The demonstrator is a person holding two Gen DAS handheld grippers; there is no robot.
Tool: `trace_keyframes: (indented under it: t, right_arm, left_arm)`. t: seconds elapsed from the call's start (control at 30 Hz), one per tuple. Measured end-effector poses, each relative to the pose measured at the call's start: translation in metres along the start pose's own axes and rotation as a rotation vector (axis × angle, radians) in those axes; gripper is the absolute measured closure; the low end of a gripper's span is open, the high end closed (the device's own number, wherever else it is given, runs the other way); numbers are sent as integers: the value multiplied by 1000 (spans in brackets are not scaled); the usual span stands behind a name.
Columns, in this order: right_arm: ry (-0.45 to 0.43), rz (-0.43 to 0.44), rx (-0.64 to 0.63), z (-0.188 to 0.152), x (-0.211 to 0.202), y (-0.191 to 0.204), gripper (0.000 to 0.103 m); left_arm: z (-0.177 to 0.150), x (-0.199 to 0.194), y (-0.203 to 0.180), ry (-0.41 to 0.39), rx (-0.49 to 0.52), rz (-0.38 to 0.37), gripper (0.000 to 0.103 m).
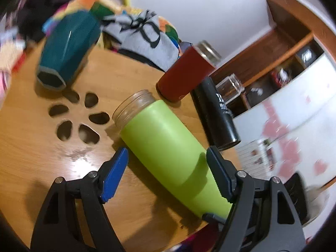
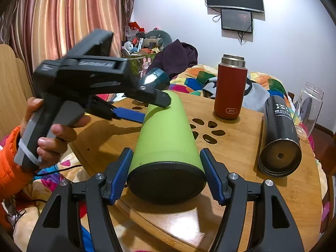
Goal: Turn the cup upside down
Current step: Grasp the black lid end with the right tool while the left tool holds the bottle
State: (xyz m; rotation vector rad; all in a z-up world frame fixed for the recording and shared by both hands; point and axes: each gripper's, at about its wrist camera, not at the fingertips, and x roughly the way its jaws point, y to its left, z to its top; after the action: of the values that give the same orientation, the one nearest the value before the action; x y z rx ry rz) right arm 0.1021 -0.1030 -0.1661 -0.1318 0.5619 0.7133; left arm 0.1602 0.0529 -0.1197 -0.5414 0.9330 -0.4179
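Observation:
A lime green cup (image 1: 168, 147) with a clear threaded mouth lies on its side on the round wooden table (image 1: 31, 147). My left gripper (image 1: 167, 169) is open, its fingers on either side of the cup's body. In the right wrist view the cup (image 2: 163, 132) points its black base at the camera. My right gripper (image 2: 166, 172) is open around that base end, pads close to it, apart. The left gripper (image 2: 151, 105) shows there, straddling the cup's far part, held by a hand.
A teal cup (image 1: 67, 48), a red flask (image 2: 230, 90), a black bottle (image 2: 279, 138) lying down and a clear glass (image 2: 310, 105) stand around the table. Cut-out holes (image 1: 77, 115) mark the table centre. Bedding lies behind; the table edge is near.

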Motion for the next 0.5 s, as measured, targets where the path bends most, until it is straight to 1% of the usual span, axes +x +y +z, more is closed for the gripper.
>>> trace_keyframes:
  t: [0.07,0.13,0.2,0.3,0.37,0.43,0.5]
  right_arm:
    - [-1,6,10,0,0,-1,41]
    - [-3,7,15,-1,0,-2,40]
    - [0,6,16,-2,0,-1,39]
    - [17,8,34,-7,4,-2,39]
    - [25,11,49,-10,6,-3,39]
    - [23,13,60,-12,5,-4,39]
    - [21,15,68,-12,4,-5,40]
  left_arm:
    - [-4,-8,-13,-21,77,56,27]
    - [-8,-16,-26,-59,146,108,27]
    - [-12,-23,-43,-117,242,166,27]
    - [-19,-24,-63,-165,349,217,28]
    - [-20,-15,-74,-181,421,268,40]
    - [-23,-7,-78,-169,464,295,68]
    - [-25,-1,-79,-157,485,302,80]
